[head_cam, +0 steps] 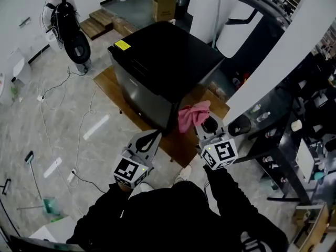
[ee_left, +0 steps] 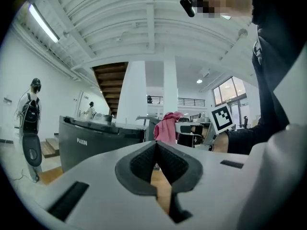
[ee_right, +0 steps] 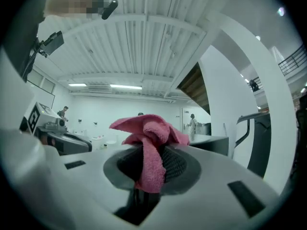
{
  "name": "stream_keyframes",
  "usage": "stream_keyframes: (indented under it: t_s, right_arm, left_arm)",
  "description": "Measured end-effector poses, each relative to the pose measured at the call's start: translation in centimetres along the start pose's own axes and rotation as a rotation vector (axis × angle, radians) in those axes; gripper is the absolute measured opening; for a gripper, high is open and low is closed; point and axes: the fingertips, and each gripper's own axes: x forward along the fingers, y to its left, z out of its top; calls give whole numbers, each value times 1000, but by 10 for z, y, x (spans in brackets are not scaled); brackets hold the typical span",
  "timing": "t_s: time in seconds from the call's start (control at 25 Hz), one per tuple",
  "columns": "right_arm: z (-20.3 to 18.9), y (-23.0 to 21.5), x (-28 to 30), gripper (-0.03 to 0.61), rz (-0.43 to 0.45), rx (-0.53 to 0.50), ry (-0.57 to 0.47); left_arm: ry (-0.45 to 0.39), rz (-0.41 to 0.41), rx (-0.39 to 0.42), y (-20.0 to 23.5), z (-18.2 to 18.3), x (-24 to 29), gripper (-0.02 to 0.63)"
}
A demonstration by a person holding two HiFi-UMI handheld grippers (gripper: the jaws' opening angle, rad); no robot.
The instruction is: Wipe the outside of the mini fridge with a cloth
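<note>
the left gripper has its jaws pressed together with nothing between them, near the front corner of the 1 black mini fridge. the fridge's front reads "fuxin"; its top carries 1 yellow label, print unreadable. the right gripper clamps the 1 pink cloth, near that corner.

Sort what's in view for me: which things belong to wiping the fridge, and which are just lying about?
In the job:
mini fridge
pink cloth, clamped in the right gripper
left gripper, shut and empty

Lying about:
cardboard box
floor cables
treadmill
wooden board under the fridge
</note>
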Motion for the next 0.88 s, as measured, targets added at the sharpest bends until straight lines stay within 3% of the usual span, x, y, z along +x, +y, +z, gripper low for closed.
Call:
stream_keyframes:
  t_s: [0.32,0.6,0.88]
  right_arm:
    - [55,31,42,78,45,-141,65]
    - [88,-10,84,78,40,-199,101]
    - [100,-44,131,78,124,-220,163]
  left_arm:
    - [-89,-28,77,28,84,-8,6]
    - [-157,-21,118,50,139,15,6]
    - [-163,-20,162,70,174,62,6]
